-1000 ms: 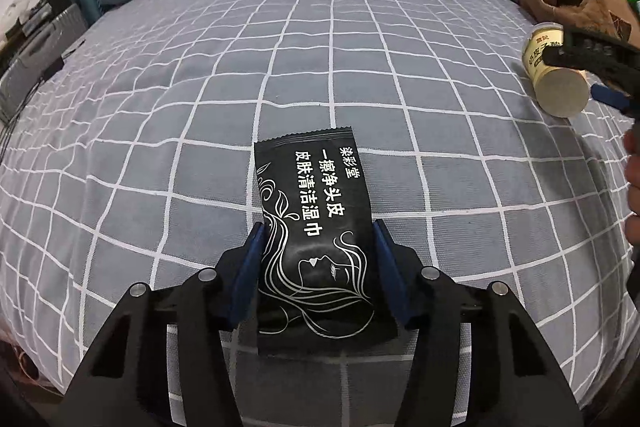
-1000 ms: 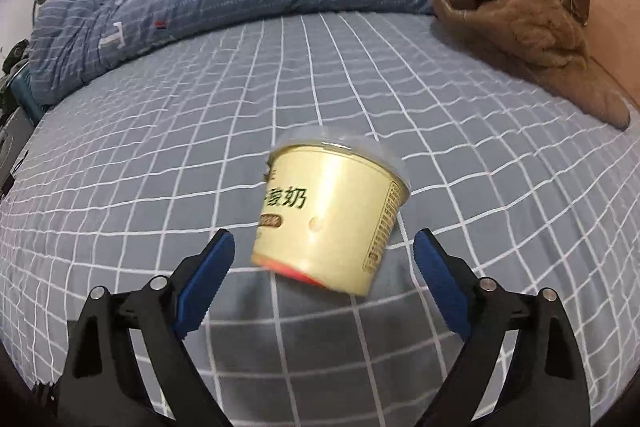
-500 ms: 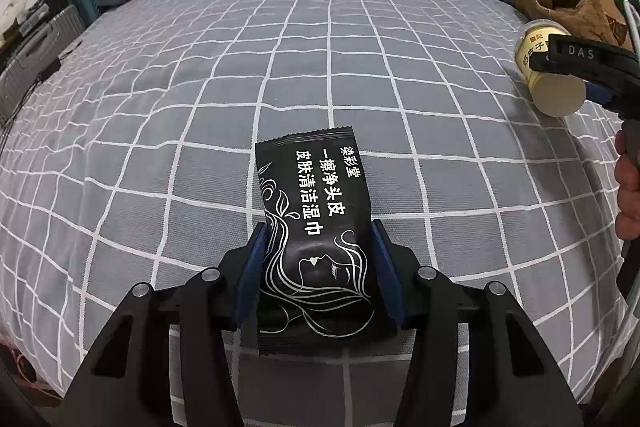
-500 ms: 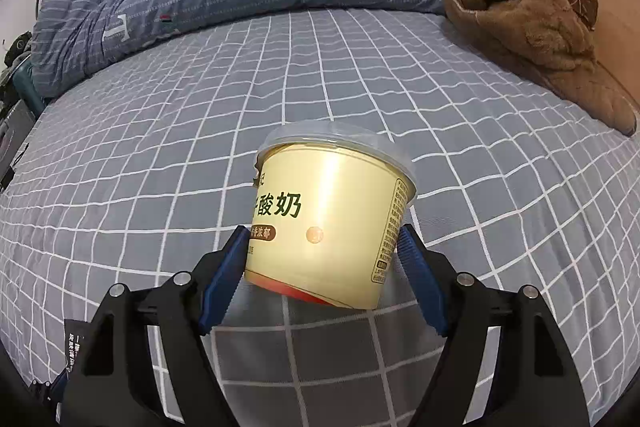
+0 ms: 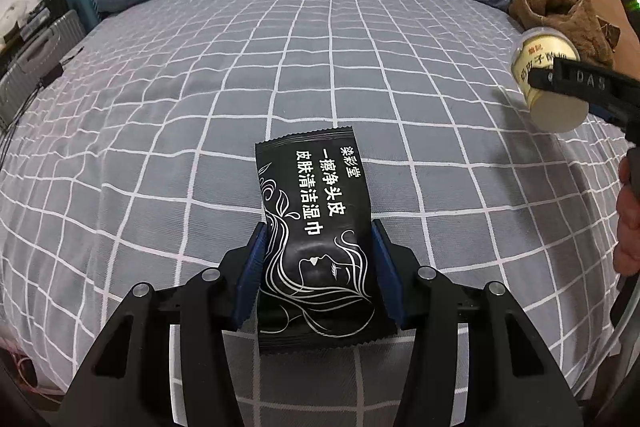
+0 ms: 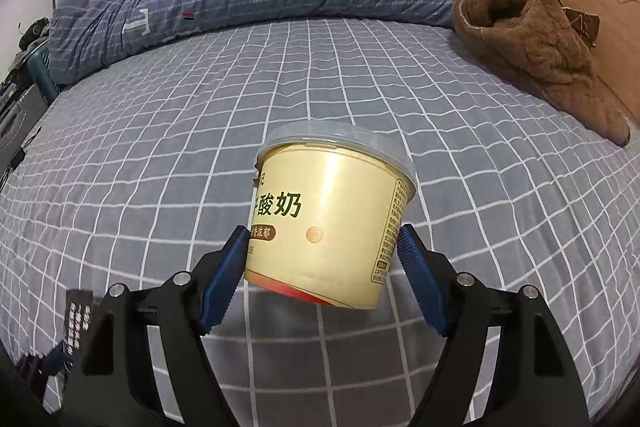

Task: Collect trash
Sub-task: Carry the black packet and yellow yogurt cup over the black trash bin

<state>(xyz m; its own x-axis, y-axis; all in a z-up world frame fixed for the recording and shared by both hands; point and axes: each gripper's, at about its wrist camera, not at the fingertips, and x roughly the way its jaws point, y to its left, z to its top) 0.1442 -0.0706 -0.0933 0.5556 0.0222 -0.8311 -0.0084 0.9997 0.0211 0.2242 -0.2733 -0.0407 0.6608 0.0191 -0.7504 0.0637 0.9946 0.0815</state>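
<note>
Black wet-wipe packet (image 5: 316, 239), white lettering and a line-drawn face, sits low centre of the left view. Pale yellow yogurt cup (image 6: 328, 219), clear lid on, tilts mid-frame in the right view.

Right claw (image 6: 320, 251) now around yogurt cup (image 6: 328, 219).

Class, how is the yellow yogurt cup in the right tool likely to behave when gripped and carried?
The yogurt cup is probably light and thin-walled, so a hard squeeze may dent it. Its glossy, tapered side could slip between the right tool pads. Set down on the soft bedspread, its round body may tip or roll.
</note>
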